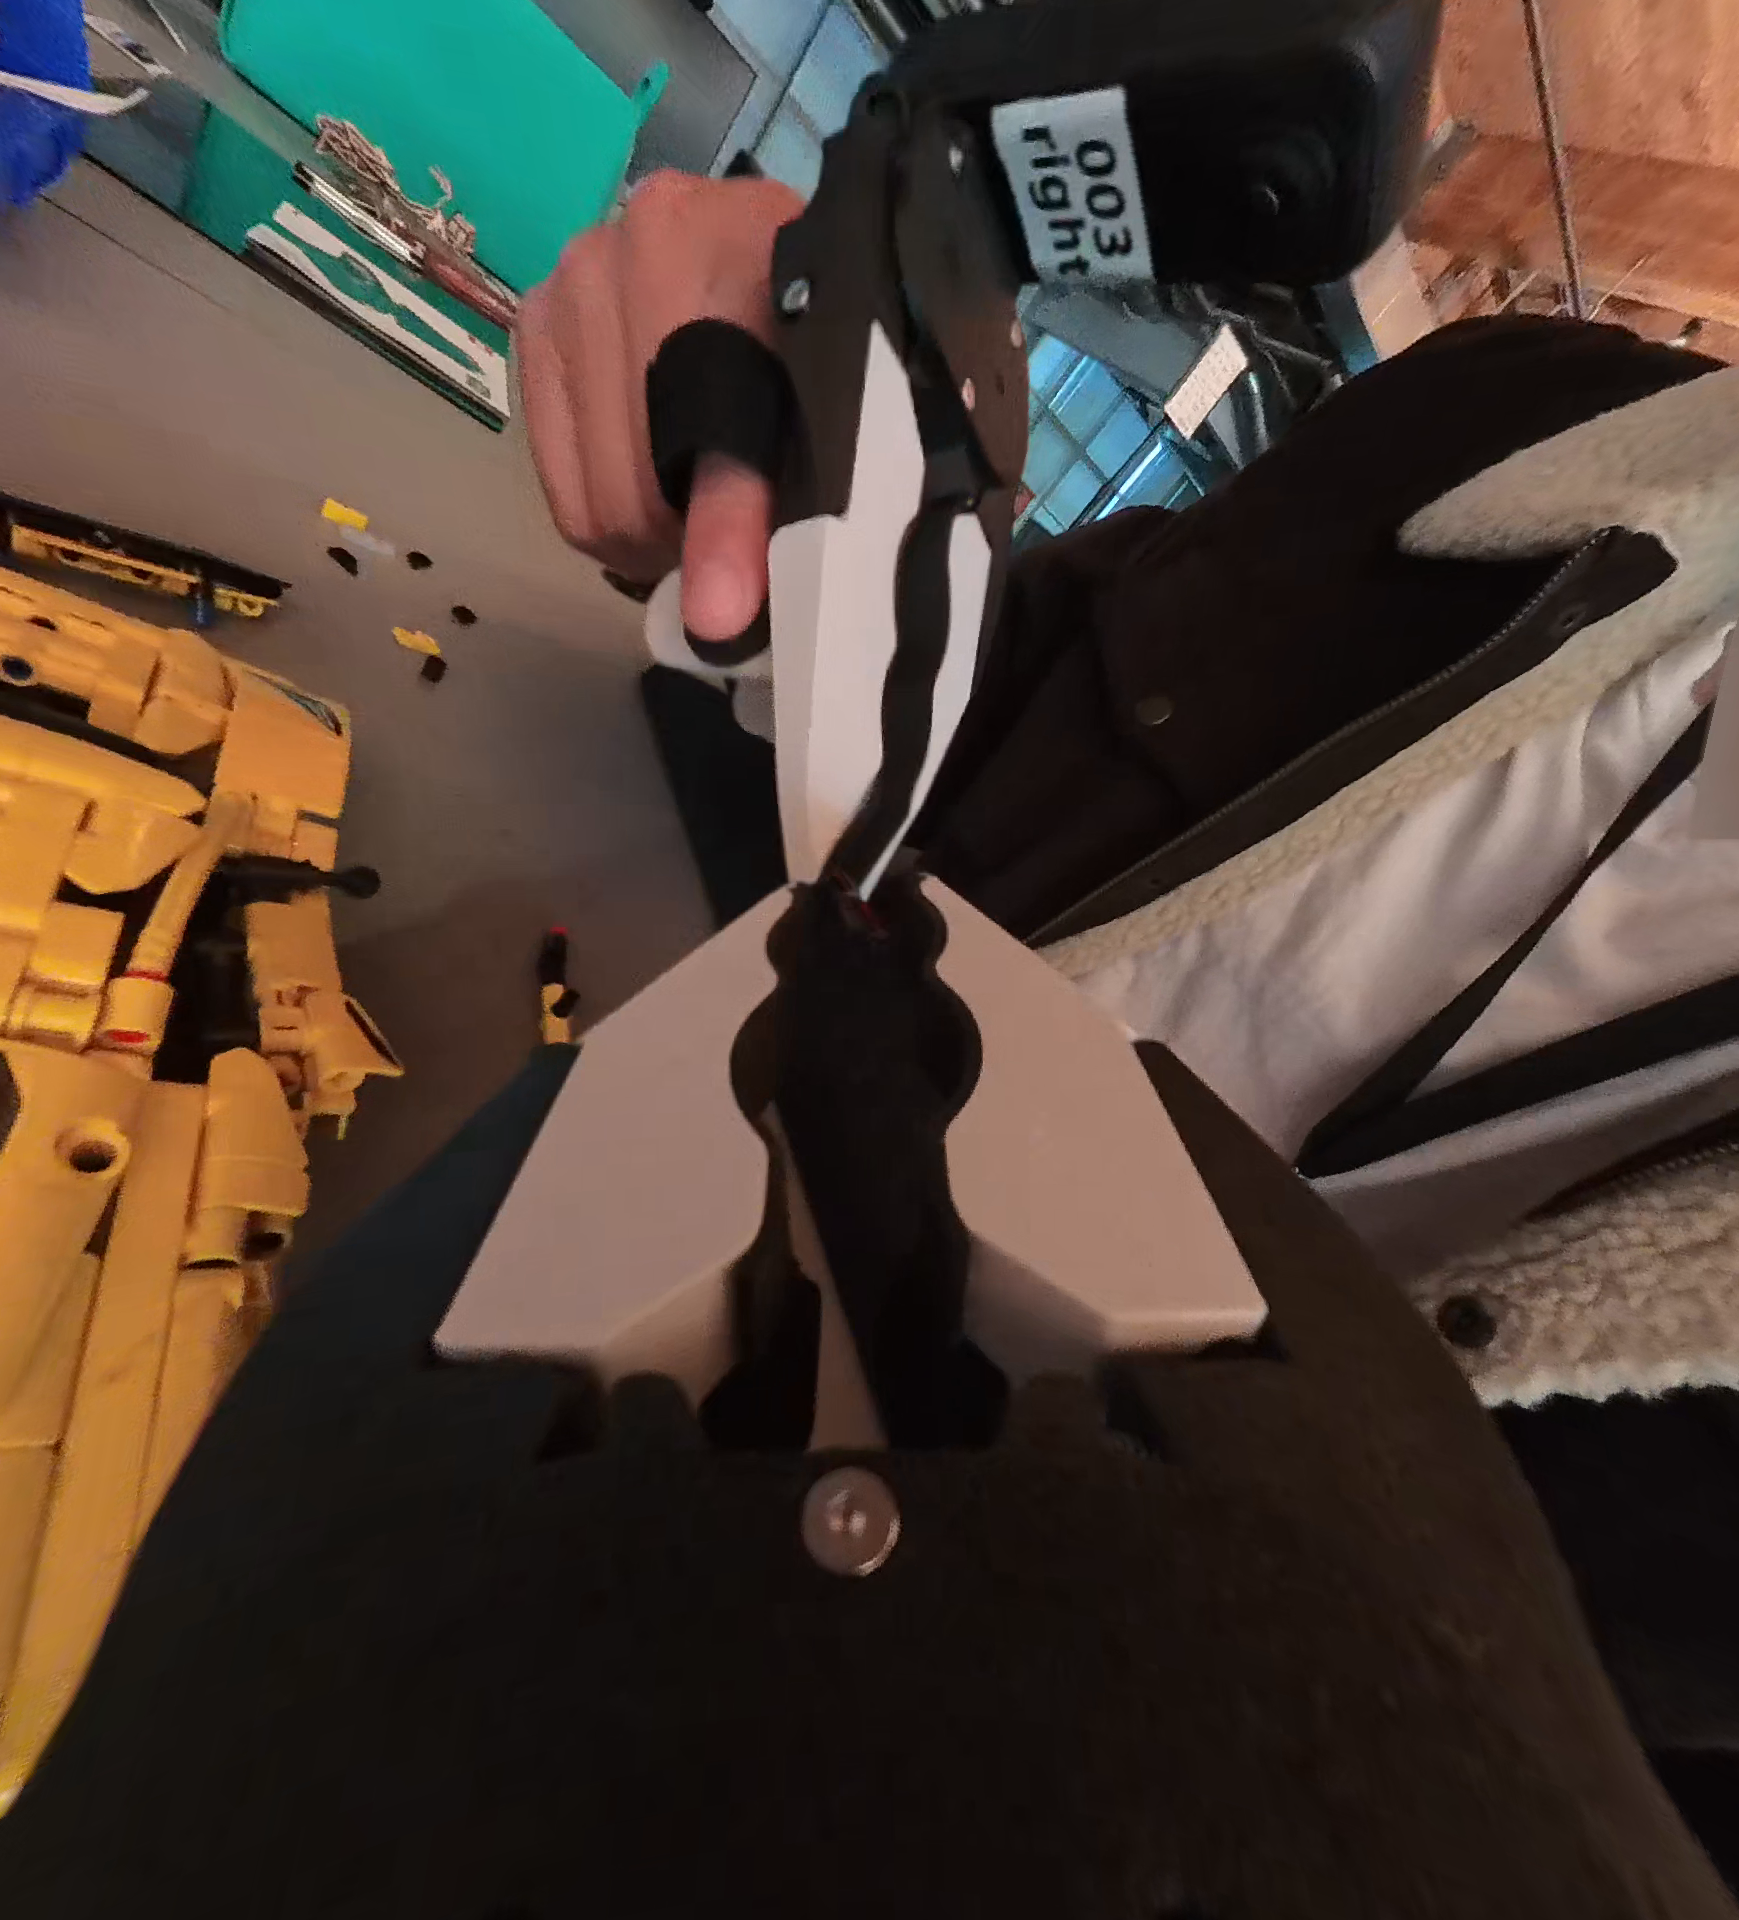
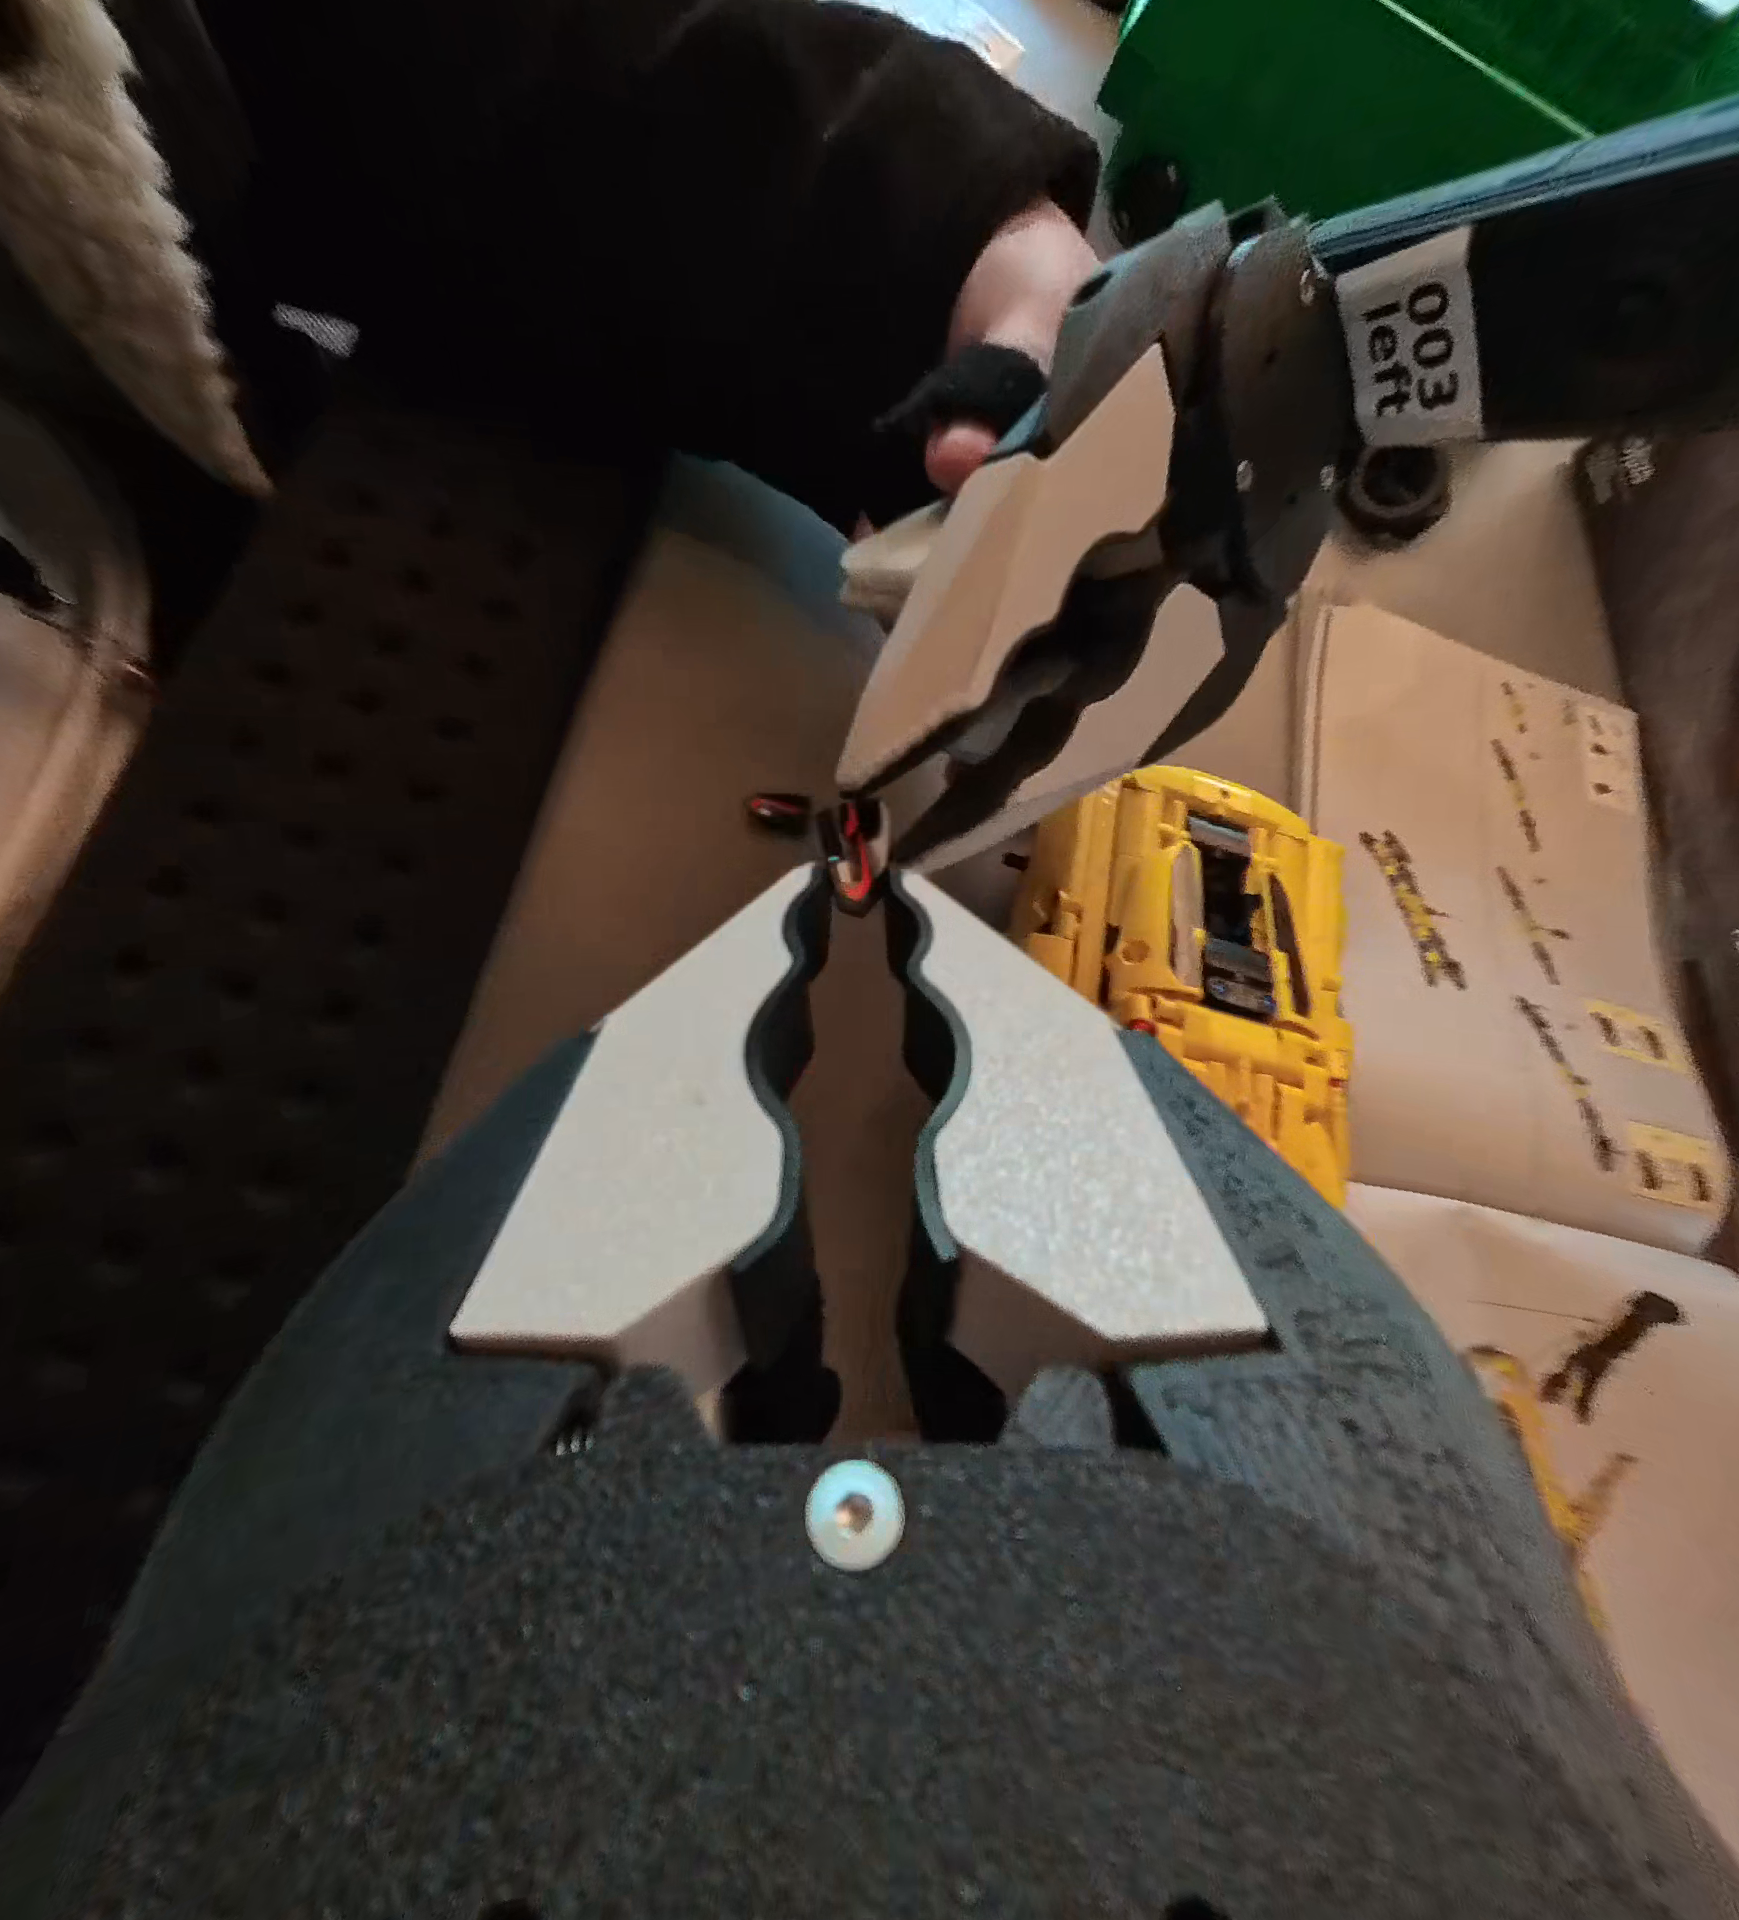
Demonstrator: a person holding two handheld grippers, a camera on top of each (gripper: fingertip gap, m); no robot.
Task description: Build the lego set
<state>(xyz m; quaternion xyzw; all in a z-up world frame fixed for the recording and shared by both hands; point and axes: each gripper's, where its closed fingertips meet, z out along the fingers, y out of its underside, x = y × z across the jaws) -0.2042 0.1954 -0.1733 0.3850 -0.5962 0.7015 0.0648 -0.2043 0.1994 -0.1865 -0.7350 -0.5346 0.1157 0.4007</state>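
Both grippers meet tip to tip above the grey table. The right gripper is clamped by its fingertips on a small black piece with red marks; the left gripper pinches the same piece from the opposite end, its fingers drawn together. In the left wrist view the piece sits at the left gripper tips. The yellow lego car lies on the table well apart, beside loose yellow and black parts.

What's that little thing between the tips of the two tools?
A small black piece with red marks, pinched where the left tool meets the right tool; clearest in the right wrist view.
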